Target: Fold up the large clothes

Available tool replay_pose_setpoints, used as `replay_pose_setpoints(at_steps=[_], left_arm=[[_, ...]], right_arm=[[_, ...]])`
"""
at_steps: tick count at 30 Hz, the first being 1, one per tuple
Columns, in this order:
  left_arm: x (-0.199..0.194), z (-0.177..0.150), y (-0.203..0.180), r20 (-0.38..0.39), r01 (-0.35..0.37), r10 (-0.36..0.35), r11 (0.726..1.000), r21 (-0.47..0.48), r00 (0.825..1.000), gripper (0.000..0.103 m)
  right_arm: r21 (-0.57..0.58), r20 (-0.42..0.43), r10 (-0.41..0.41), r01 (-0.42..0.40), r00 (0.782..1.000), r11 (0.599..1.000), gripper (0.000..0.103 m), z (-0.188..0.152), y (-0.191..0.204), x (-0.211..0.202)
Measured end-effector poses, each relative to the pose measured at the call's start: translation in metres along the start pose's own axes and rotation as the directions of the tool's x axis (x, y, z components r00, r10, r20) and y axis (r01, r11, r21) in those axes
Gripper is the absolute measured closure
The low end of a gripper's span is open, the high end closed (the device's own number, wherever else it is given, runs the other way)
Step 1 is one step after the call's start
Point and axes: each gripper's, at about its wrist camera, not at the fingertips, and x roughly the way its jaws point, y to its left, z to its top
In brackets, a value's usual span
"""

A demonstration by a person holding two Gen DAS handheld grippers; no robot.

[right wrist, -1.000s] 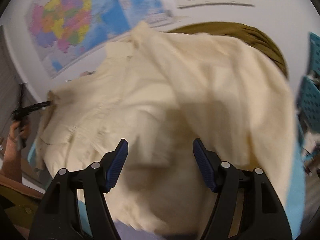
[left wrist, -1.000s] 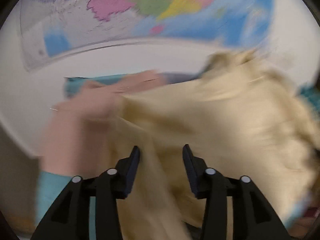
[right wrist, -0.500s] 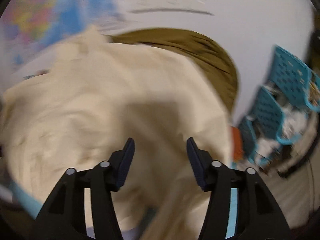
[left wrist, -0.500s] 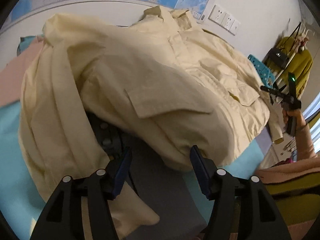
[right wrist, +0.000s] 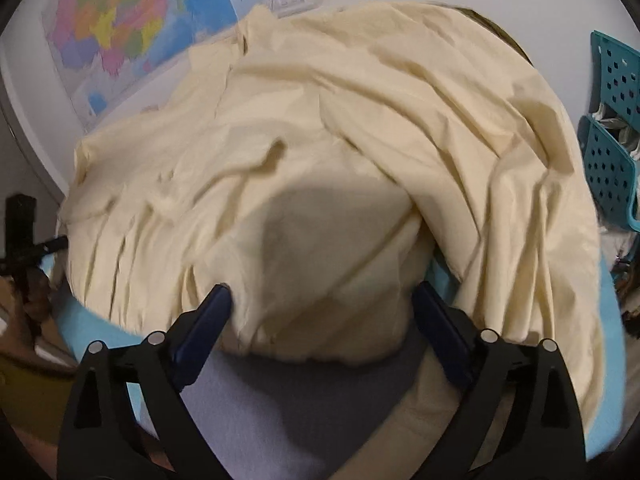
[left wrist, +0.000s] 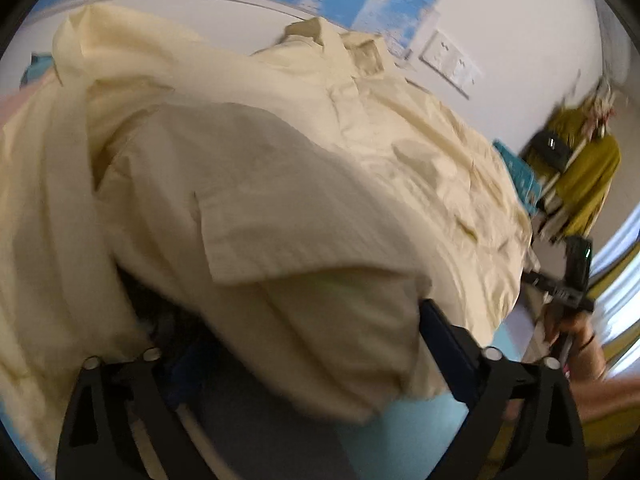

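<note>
A large cream shirt (left wrist: 304, 184) lies heaped on the table, its collar (left wrist: 332, 40) towards the wall. My left gripper (left wrist: 296, 328) is low at its near edge. Its jaws are opening, and a pocketed fold hangs between them; no pad visibly presses on it, and the left finger is partly hidden under cloth. In the right wrist view the shirt (right wrist: 320, 140) fills the picture. My right gripper (right wrist: 322, 296) is also opening, its blue pads (right wrist: 430, 312) standing either side of a bulging fold without pinching it.
A light blue cover (left wrist: 420, 420) and a grey cloth (right wrist: 300, 400) lie under the shirt, with something dark (left wrist: 160, 304) beneath its left side. Teal baskets (right wrist: 612, 160) stand on the right. A map (right wrist: 120, 28) hangs on the wall. A mustard garment (left wrist: 588, 176) hangs far right.
Both grippers have dropped closer to the shirt's near edge. The left jaws have spread wider. The right view has steadied after a blurred swing, and its jaws have narrowed and then widened again.
</note>
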Motion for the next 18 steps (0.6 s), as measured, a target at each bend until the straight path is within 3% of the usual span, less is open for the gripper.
replay_pose_setpoints(at_steps=[1, 2, 3, 6, 9, 11, 13, 14, 15, 17, 18], left_arm=[[0.000, 0.003, -0.002, 0.004, 0.021, -0.021, 1.000, -0.009, 1.000, 0.049], [-0.002, 0.006, -0.005, -0.002, 0.023, -0.024, 0.999, -0.024, 1.000, 0.070], [-0.005, 0.008, -0.008, -0.015, 0.019, -0.020, 0.999, -0.036, 1.000, 0.079], [-0.051, 0.015, -0.020, 0.032, 0.078, -0.076, 0.996, -0.036, 0.997, 0.086], [-0.093, 0.020, -0.028, 0.022, 0.052, -0.051, 0.998, -0.030, 0.998, 0.086], [-0.109, 0.015, -0.029, -0.010, 0.027, -0.027, 1.000, -0.013, 1.000, 0.084], [-0.104, 0.004, -0.029, -0.087, -0.055, 0.057, 0.998, 0.017, 0.995, 0.077], [-0.097, -0.002, -0.028, -0.124, -0.125, 0.131, 0.991, 0.051, 0.984, 0.066], [-0.088, -0.008, -0.028, -0.155, -0.187, 0.199, 0.978, 0.088, 0.968, 0.061], [-0.078, -0.019, -0.027, -0.194, -0.256, 0.281, 0.956, 0.144, 0.940, 0.061], [-0.085, -0.019, -0.029, -0.169, -0.247, 0.274, 0.956, 0.160, 0.947, 0.061]], right_arm=[[0.016, -0.004, 0.043, -0.043, 0.999, 0.999, 0.059, 0.001, 0.001, -0.001], [0.046, -0.001, 0.107, -0.107, 0.994, 0.993, 0.081, 0.003, 0.005, -0.006], [0.038, 0.009, 0.133, -0.134, 0.991, 0.990, 0.086, 0.005, 0.010, -0.013], [-0.019, 0.067, 0.236, -0.235, 0.969, 0.972, 0.088, 0.007, 0.036, -0.056], [-0.085, 0.110, 0.297, -0.289, 0.948, 0.954, 0.088, 0.004, 0.054, -0.103], [-0.096, 0.089, 0.266, -0.257, 0.960, 0.961, 0.085, -0.001, 0.056, -0.107], [-0.100, -0.017, 0.180, -0.181, 0.984, 0.978, 0.072, -0.010, 0.053, -0.090], [-0.100, -0.043, 0.150, -0.154, 0.988, 0.983, 0.053, -0.014, 0.050, -0.083], [-0.100, -0.096, 0.099, -0.109, 0.990, 0.989, 0.041, -0.017, 0.048, -0.073], [-0.122, -0.125, 0.029, -0.044, 0.992, 0.992, 0.039, -0.013, 0.047, -0.070], [-0.127, -0.102, -0.001, -0.012, 0.995, 0.992, 0.039, -0.008, 0.047, -0.075]])
